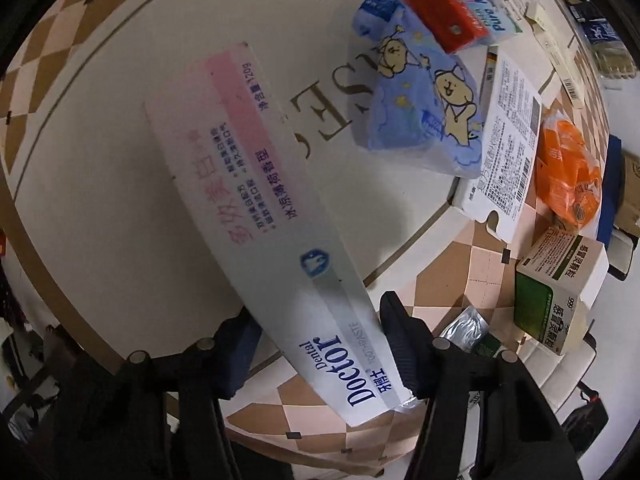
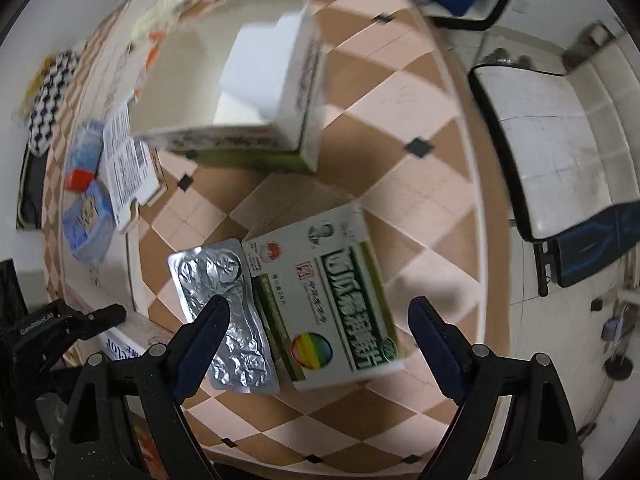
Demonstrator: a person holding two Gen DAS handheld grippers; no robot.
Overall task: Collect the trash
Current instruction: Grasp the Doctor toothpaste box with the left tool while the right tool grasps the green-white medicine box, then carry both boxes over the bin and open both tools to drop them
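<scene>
A table (image 2: 400,92) with a tan-and-peach diamond-patterned cloth; beside it, a white-cushioned chair (image 2: 552,152) on pale floor tiles (image 2: 560,320).

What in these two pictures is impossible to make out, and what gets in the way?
- Left wrist view: the near end of the toothpaste box is cut off behind the left gripper; whether the pads press it is unclear.
- Left wrist view: the foil blister pack is mostly hidden by a finger.
- Right wrist view: the open carton is motion-blurred, its print unreadable.
- Right wrist view: the right gripper covers a corner of the foil blister pack; the green medicine box is slightly blurred.
</scene>
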